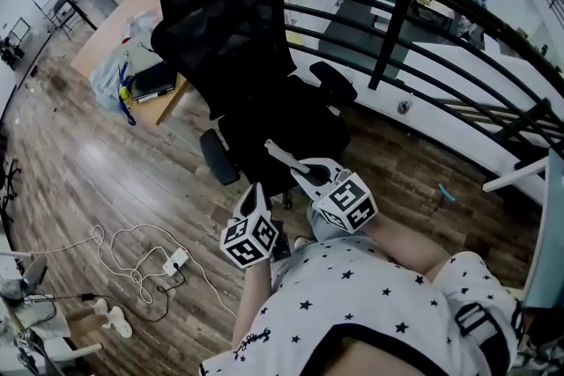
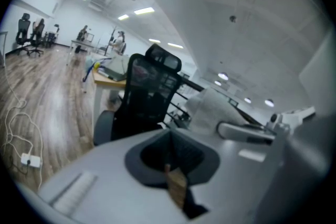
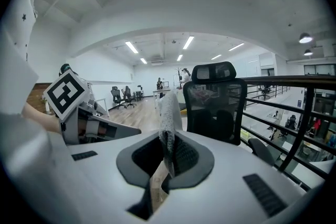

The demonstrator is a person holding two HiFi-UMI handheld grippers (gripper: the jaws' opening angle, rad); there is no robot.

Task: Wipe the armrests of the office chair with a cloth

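On the wooden floor at the far left lie one white cable [image 1: 132,246] and one power strip [image 1: 175,261], well apart from the work. Next comes the left gripper [image 2: 169,144]. Its jaws are pressed together and nothing is between them, so it only waits beside the person's body. In the middle stands the one office chair [image 1: 256,57], black, with two armrests: the near-left armrest [image 1: 218,157] and the far-right armrest [image 1: 333,84]. To the right of the left gripper is the right gripper [image 3: 169,147], clenched on the one cloth [image 3: 169,110]. The cloth is white and stands up out of the jaws, in the air before the chair, touching no armrest. The step in hand seems to be the approach, and the wiping itself is not yet begun. The next move probably asks to carry the cloth down onto one armrest and press its flat side along the pad. The black railing [image 1: 401,13] closes the scene on the right
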